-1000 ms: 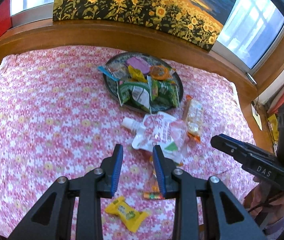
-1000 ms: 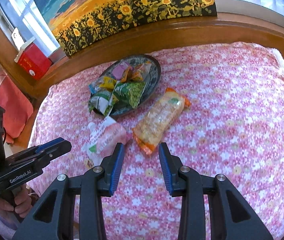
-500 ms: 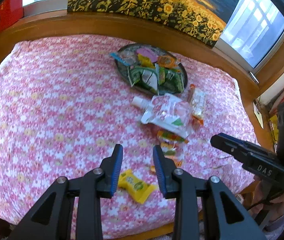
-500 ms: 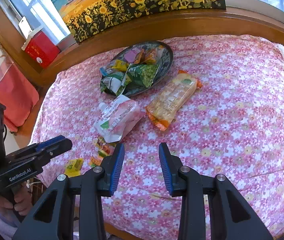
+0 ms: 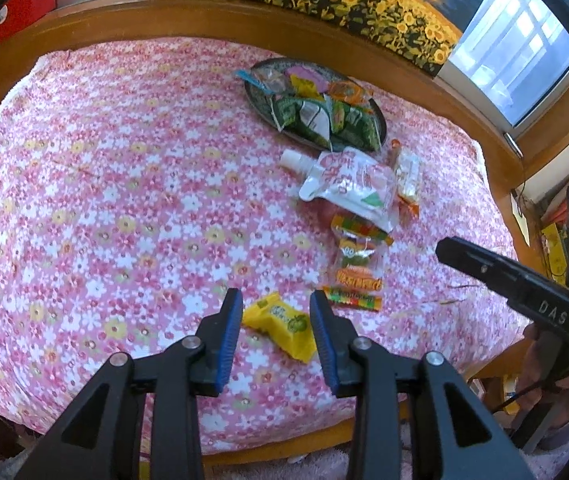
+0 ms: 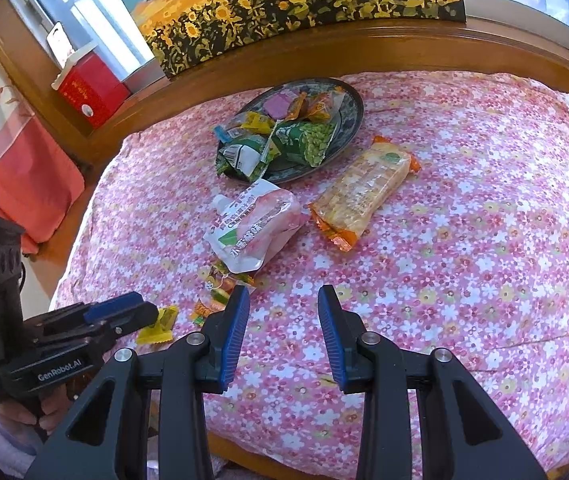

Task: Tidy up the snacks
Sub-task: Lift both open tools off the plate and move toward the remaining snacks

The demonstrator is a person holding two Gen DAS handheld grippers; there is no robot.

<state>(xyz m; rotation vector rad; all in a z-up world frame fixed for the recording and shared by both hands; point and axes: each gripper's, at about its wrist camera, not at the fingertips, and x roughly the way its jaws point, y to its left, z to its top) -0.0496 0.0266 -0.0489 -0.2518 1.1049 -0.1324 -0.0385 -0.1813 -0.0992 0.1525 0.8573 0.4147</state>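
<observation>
A small yellow candy packet (image 5: 284,322) lies on the pink flowered cloth (image 5: 124,200) near the front edge. My left gripper (image 5: 274,304) straddles it, jaws opening, pads clear of it. A clear gummy bag (image 5: 356,256), a white-pink spout pouch (image 5: 348,184) and an orange cracker pack (image 5: 406,172) lie in a row toward the dark plate (image 5: 256,96), which is heaped with small snack packets. My right gripper (image 6: 284,300) stands open over bare cloth, the pouch (image 6: 252,224) and cracker pack (image 6: 364,192) ahead of it. The left gripper (image 6: 124,312) shows at its left, by the candy (image 6: 160,322).
A wooden ledge runs behind the table with a sunflower painting (image 6: 304,4) and a red box (image 6: 88,92) on it. Windows stand at both ends. The table's front edge (image 5: 284,440) is just below my left fingers. The right gripper's body (image 5: 504,276) reaches in at the left wrist view's right side.
The left gripper has drawn back toward the front edge, so the yellow candy now lies between its fingers, which stand a little wider. The right gripper has also pulled back slightly.
</observation>
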